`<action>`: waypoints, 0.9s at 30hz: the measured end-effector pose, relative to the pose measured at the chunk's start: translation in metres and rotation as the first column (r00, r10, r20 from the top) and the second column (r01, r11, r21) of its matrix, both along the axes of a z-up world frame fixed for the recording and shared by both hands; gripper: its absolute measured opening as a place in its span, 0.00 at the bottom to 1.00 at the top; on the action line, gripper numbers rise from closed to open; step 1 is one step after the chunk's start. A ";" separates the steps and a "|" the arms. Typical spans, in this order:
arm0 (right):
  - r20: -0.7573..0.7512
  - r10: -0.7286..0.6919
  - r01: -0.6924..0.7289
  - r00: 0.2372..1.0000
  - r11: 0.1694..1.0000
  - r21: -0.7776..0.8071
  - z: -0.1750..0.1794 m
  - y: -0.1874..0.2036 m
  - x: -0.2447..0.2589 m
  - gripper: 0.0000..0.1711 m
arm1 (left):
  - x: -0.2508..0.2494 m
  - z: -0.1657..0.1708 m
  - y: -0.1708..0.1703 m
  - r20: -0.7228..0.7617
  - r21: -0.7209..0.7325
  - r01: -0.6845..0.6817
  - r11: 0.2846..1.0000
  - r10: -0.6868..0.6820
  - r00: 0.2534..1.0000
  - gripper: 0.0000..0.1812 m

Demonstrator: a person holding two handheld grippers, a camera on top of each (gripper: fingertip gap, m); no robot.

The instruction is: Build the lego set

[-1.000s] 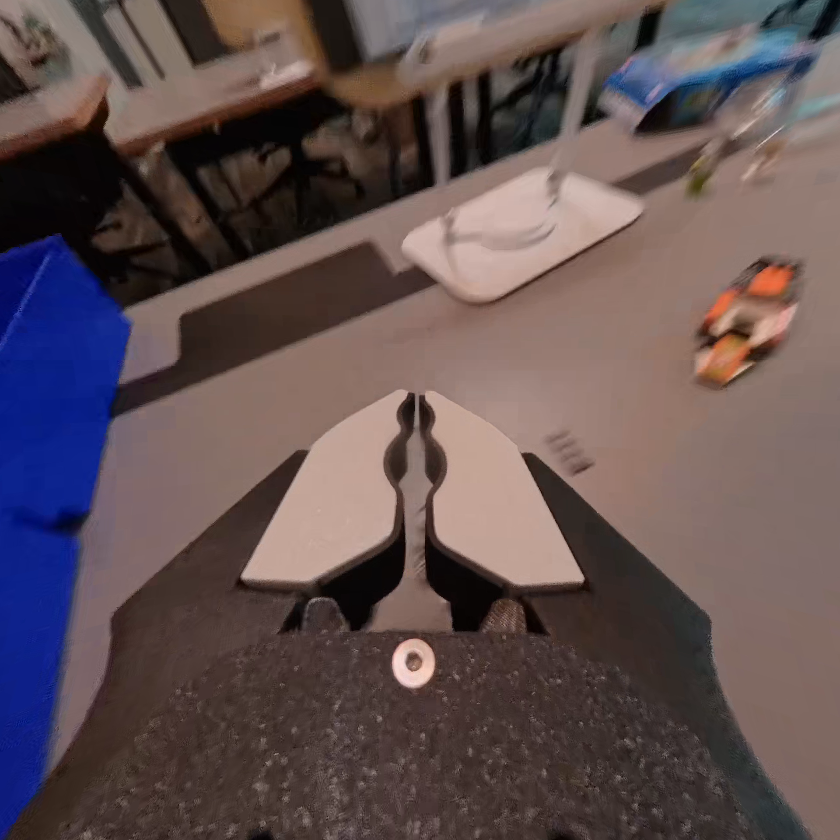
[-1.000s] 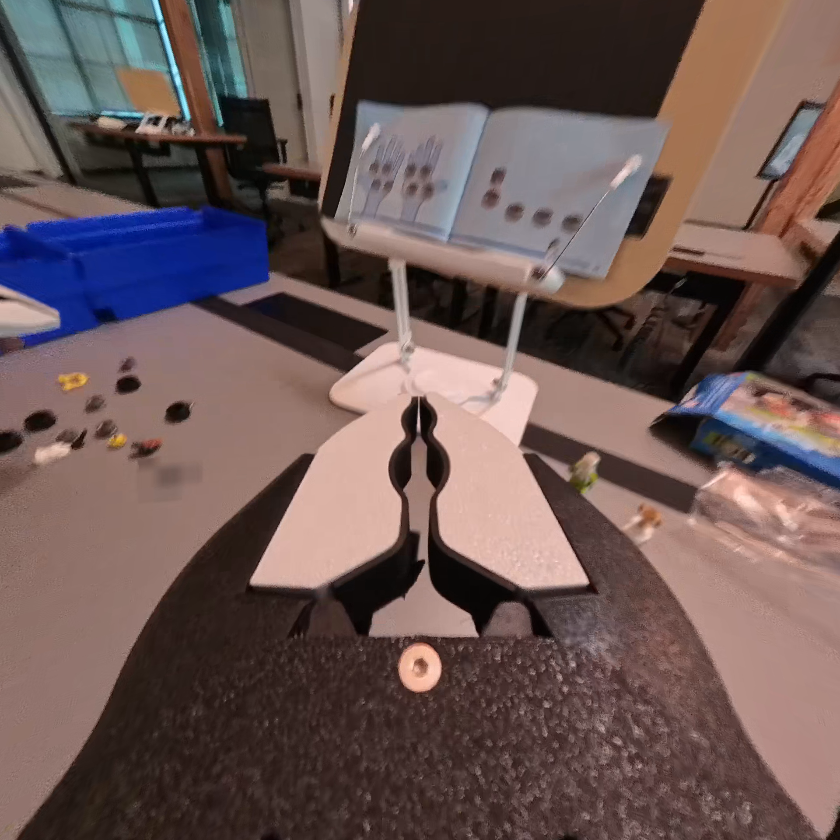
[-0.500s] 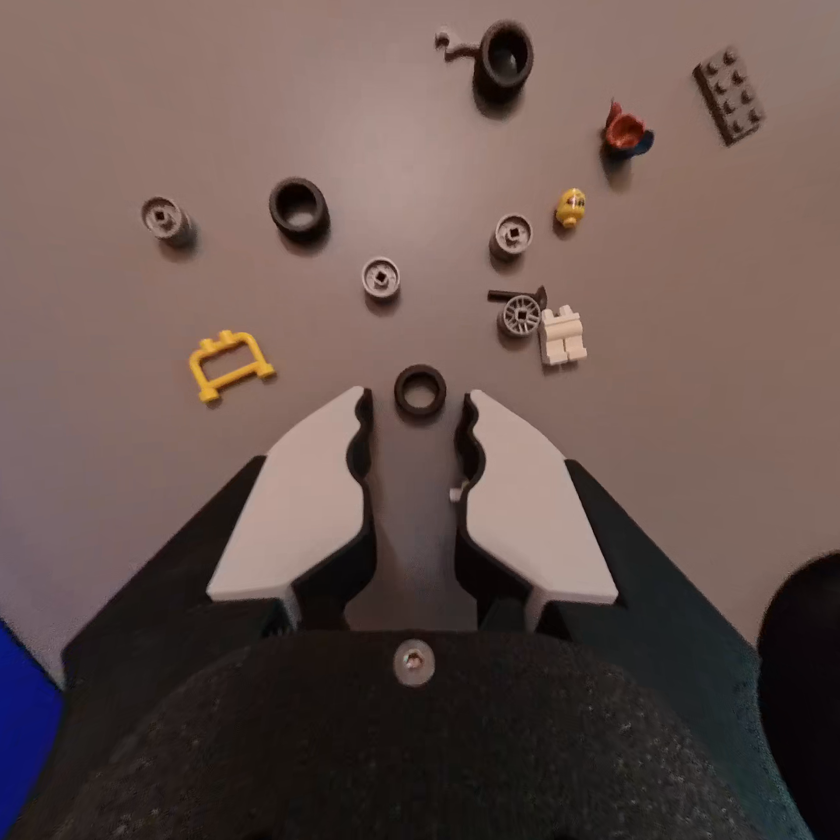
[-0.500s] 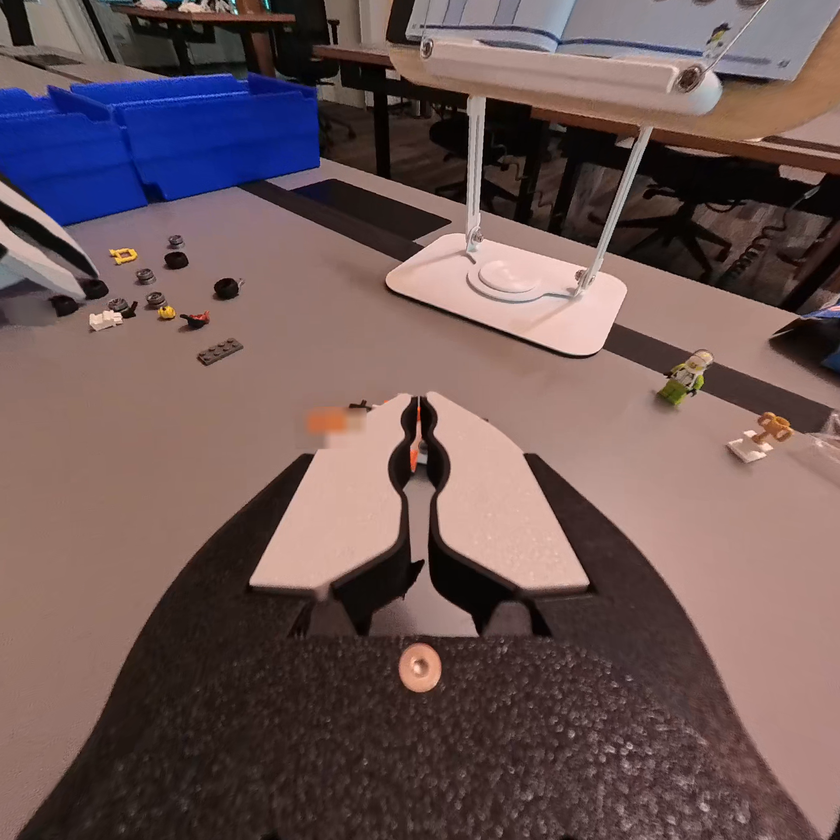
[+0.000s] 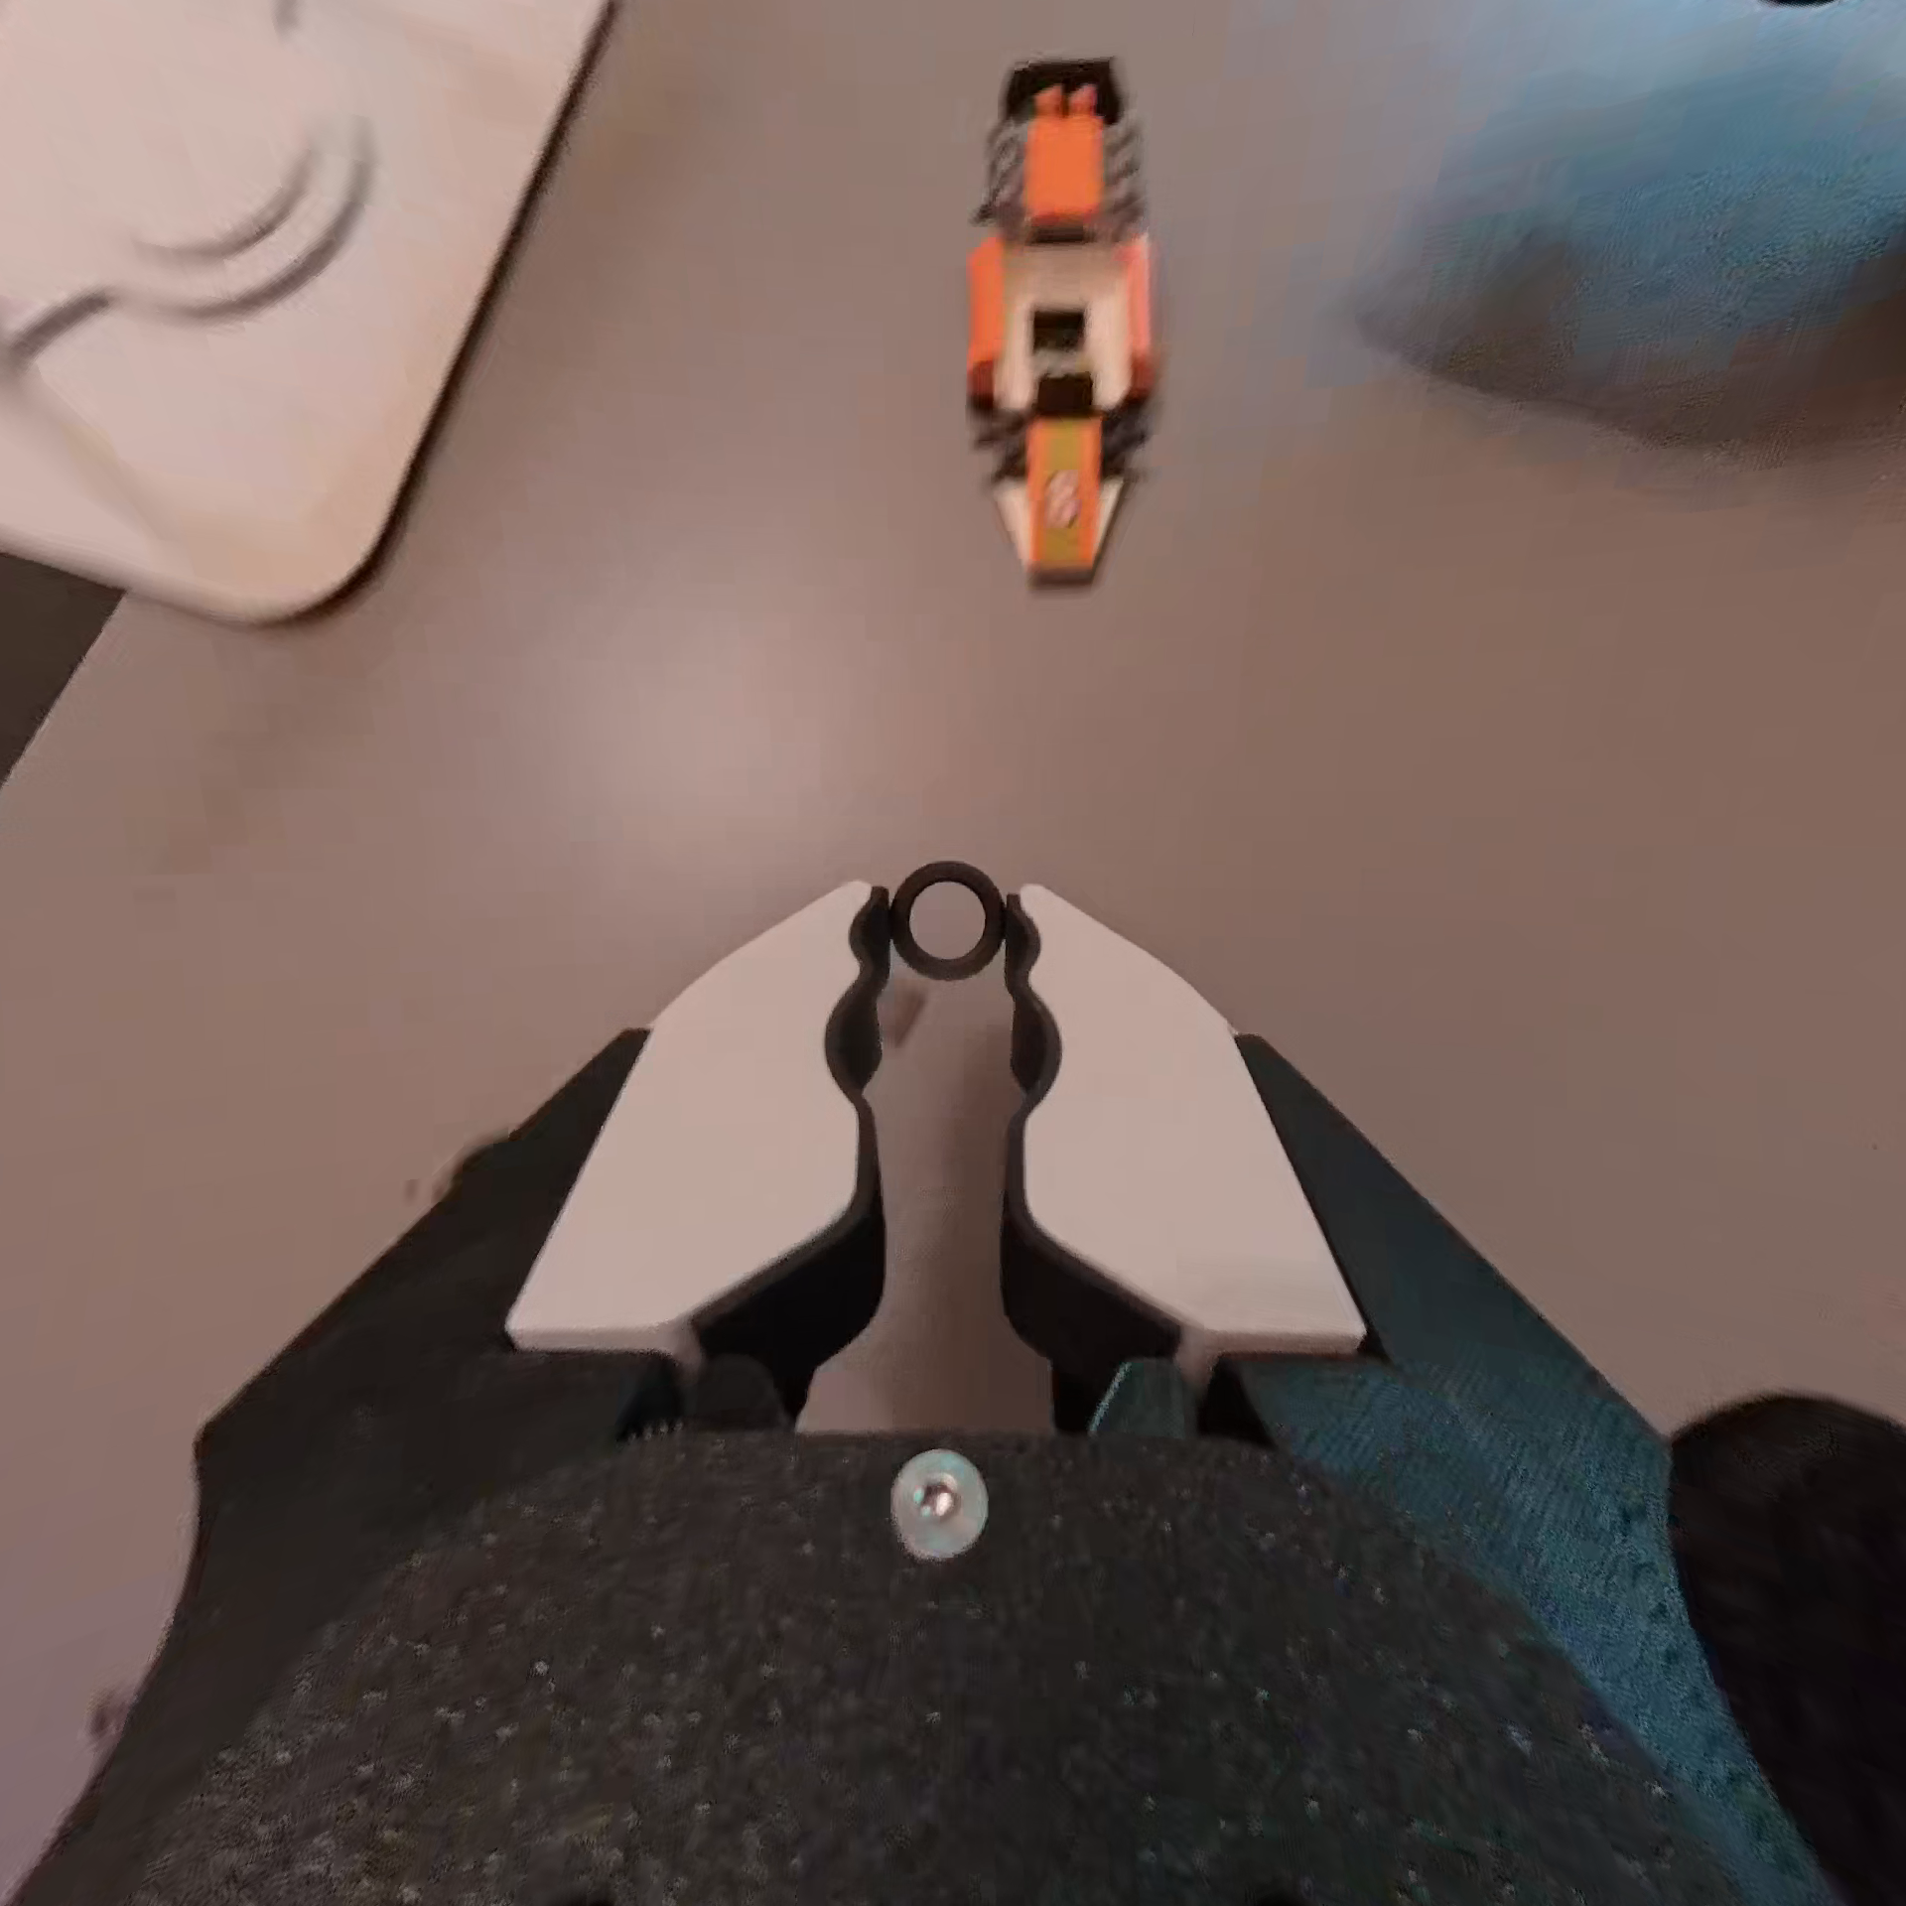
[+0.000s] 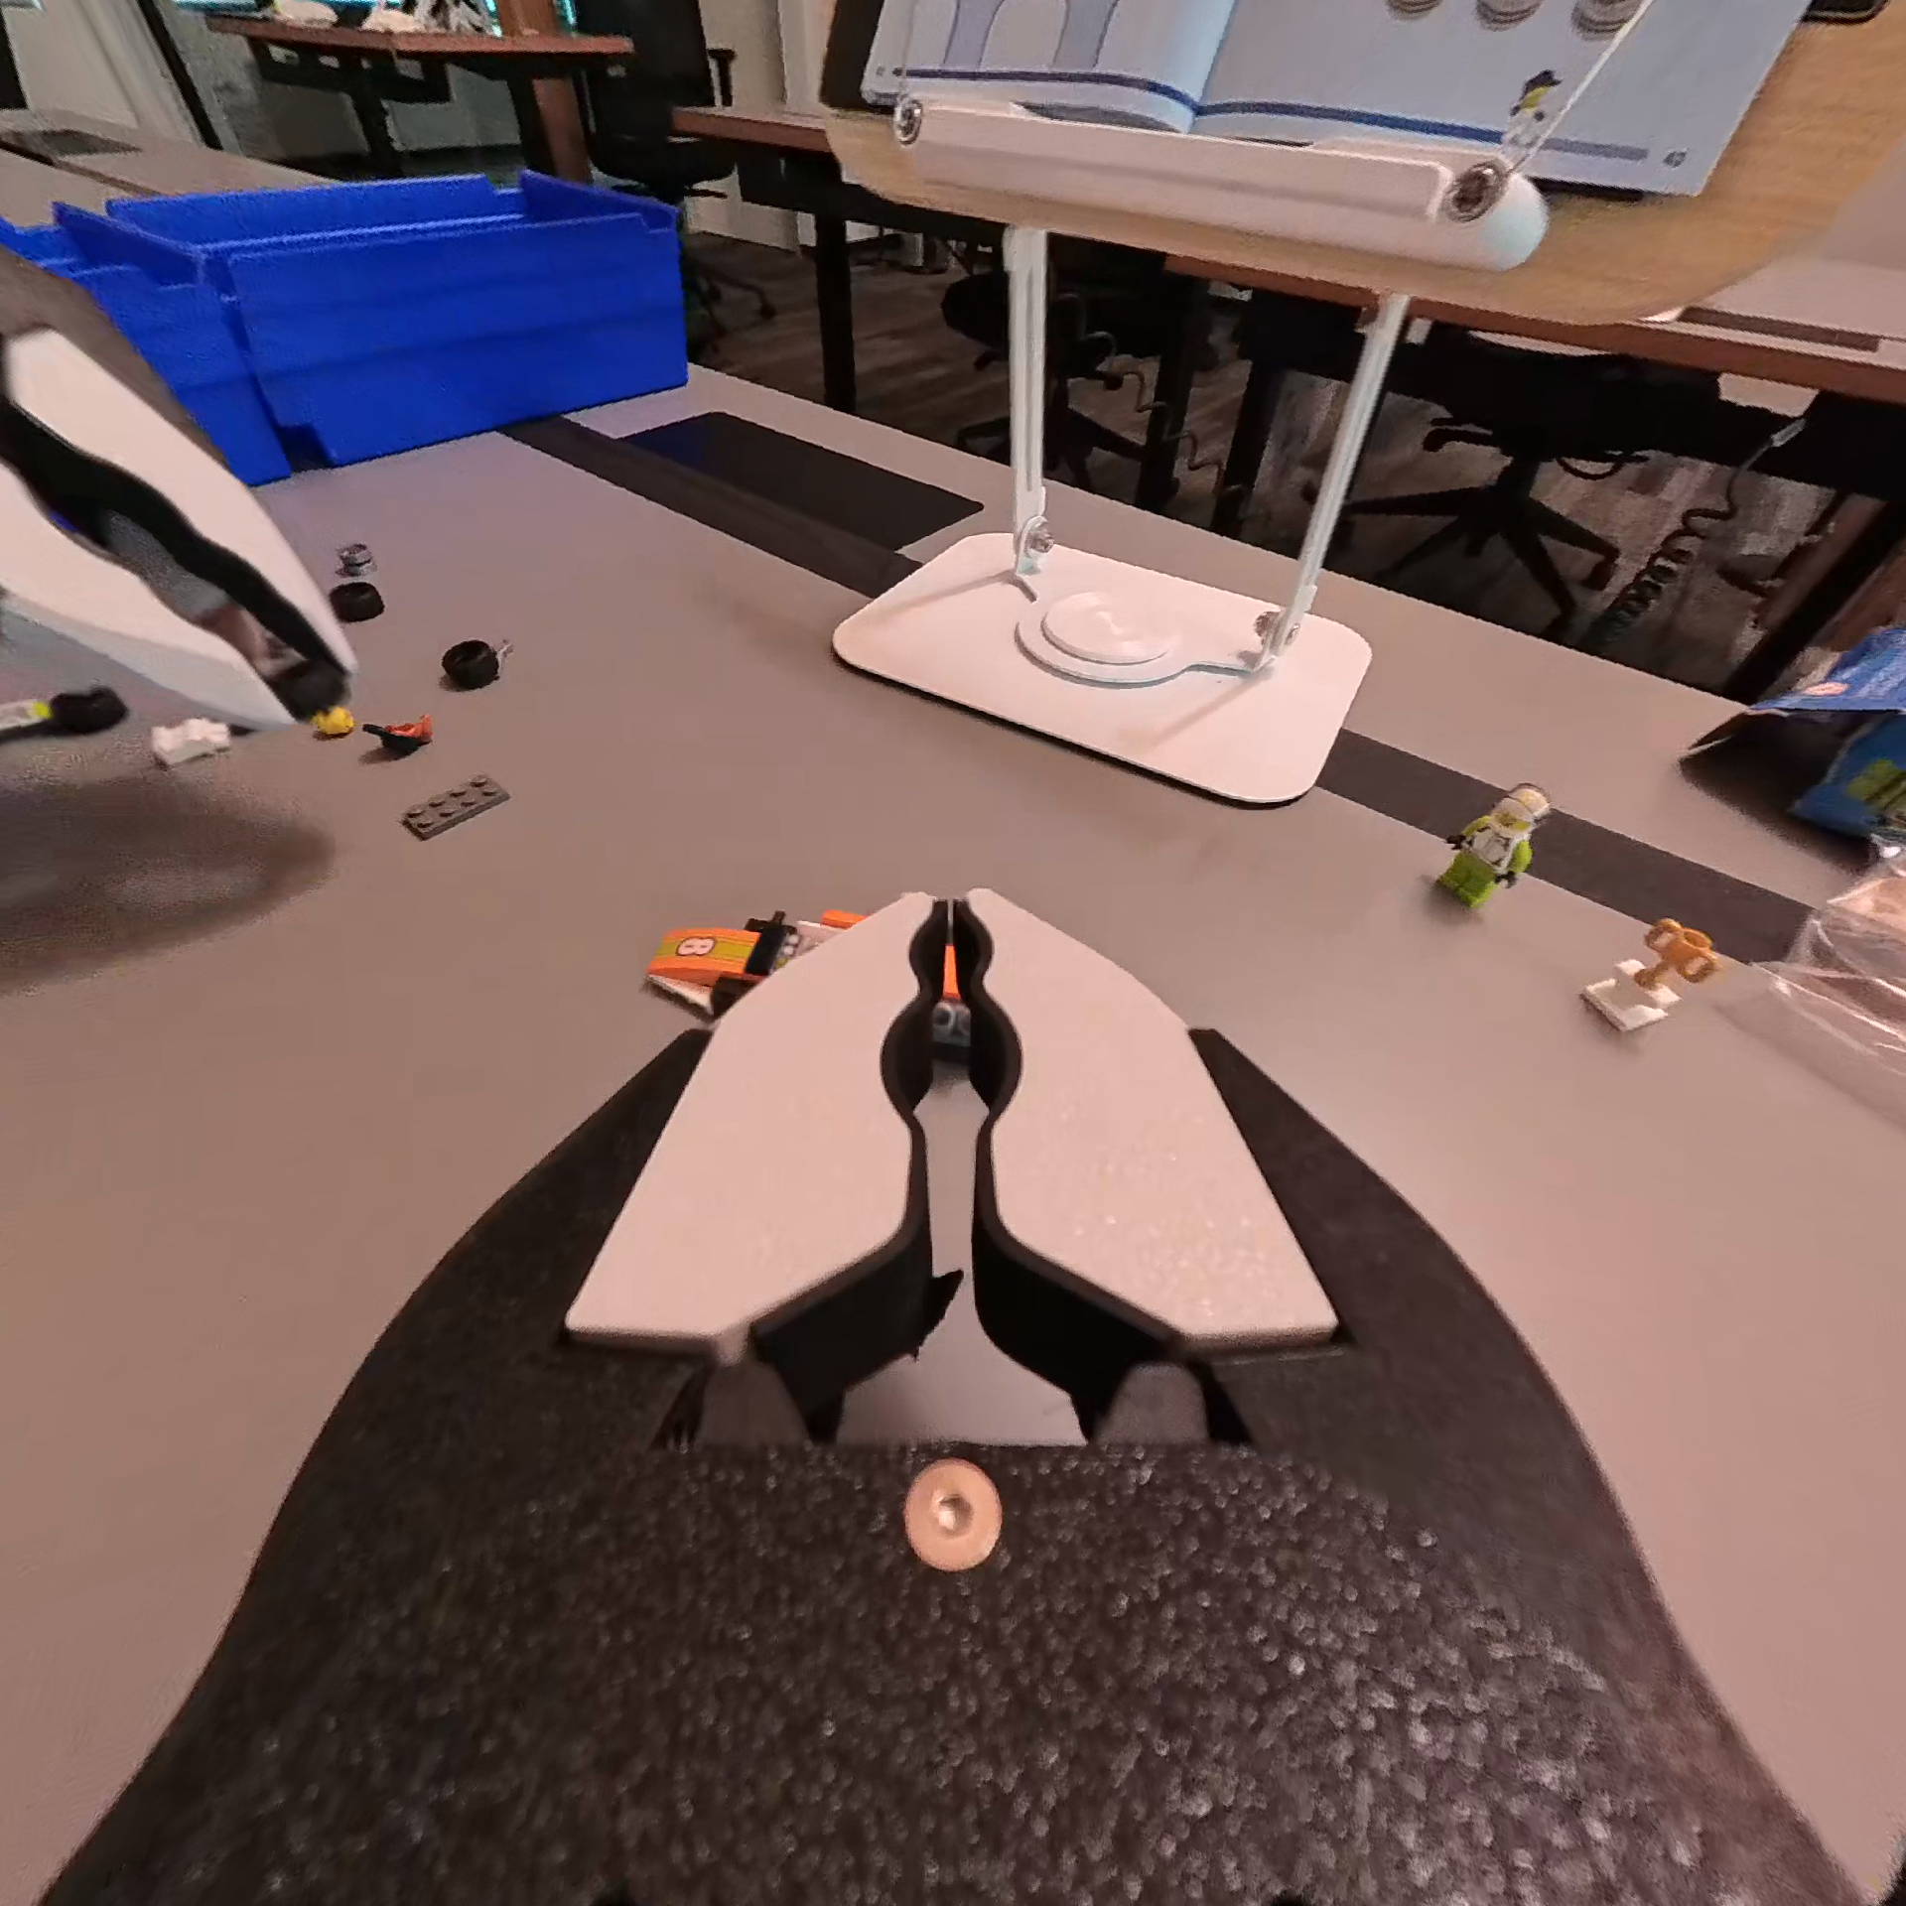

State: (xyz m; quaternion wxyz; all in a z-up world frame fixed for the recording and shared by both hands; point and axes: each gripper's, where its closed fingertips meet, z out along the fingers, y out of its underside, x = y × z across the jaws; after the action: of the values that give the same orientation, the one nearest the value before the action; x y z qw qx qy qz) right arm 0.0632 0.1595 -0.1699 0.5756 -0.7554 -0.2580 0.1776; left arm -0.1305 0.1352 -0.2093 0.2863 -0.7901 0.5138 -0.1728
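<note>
My left gripper [image 5: 946, 908] is shut on a small black tyre [image 5: 946, 972], held by its sides at the fingertips above the grey table. The orange and white lego car body [image 5: 1062, 320] lies ahead of it, nose toward me. In the right wrist view the left gripper [image 6: 315, 691] hangs at the left over the loose pieces. My right gripper [image 6: 951, 908] is shut and empty, low over the table, and its fingers hide part of the car [image 6: 722, 954].
Loose pieces lie at the left: two black tyres [image 6: 356, 600] [image 6: 472, 660], a grey wheel [image 6: 356, 559], a yellow head [image 6: 332, 722], white legs [image 6: 191, 737], a dark grey plate [image 6: 456, 804]. A white book stand [image 6: 1104, 660], blue bins [image 6: 413, 309], a green minifigure [image 6: 1490, 846] and a trophy [image 6: 1661, 970] stand farther off. The dark grey plate [image 6: 456, 804] lies around 6 centimeters away from my left fingertips.
My left gripper has shut on the black tyre, lifted it off the pile and swung toward the car. My right gripper stays shut and has come closer to the car.
</note>
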 end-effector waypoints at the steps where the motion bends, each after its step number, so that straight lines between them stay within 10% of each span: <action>1: -0.001 -0.009 0.009 1.000 1.000 0.002 0.000 0.001 0.003 0.00 | 0.018 -0.003 0.006 -0.021 -0.004 0.034 0.999 -0.034 0.999 0.11; 9: 0.009 -0.064 0.064 0.998 0.998 0.018 0.004 0.008 0.028 0.01 | 0.090 -0.027 0.036 -0.179 -0.071 0.211 0.975 -0.221 0.959 0.11; 27: 0.074 -0.034 0.032 0.997 0.999 0.016 -0.005 0.011 0.028 0.01 | 0.063 -0.051 0.058 -0.303 -0.097 0.213 0.972 -0.233 0.924 0.12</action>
State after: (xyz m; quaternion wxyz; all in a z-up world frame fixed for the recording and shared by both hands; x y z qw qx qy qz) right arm 0.0911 0.1700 -0.1748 0.5741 -0.7612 -0.2681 0.1379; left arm -0.0675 0.1932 -0.2600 0.1550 -0.7523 0.6336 -0.0929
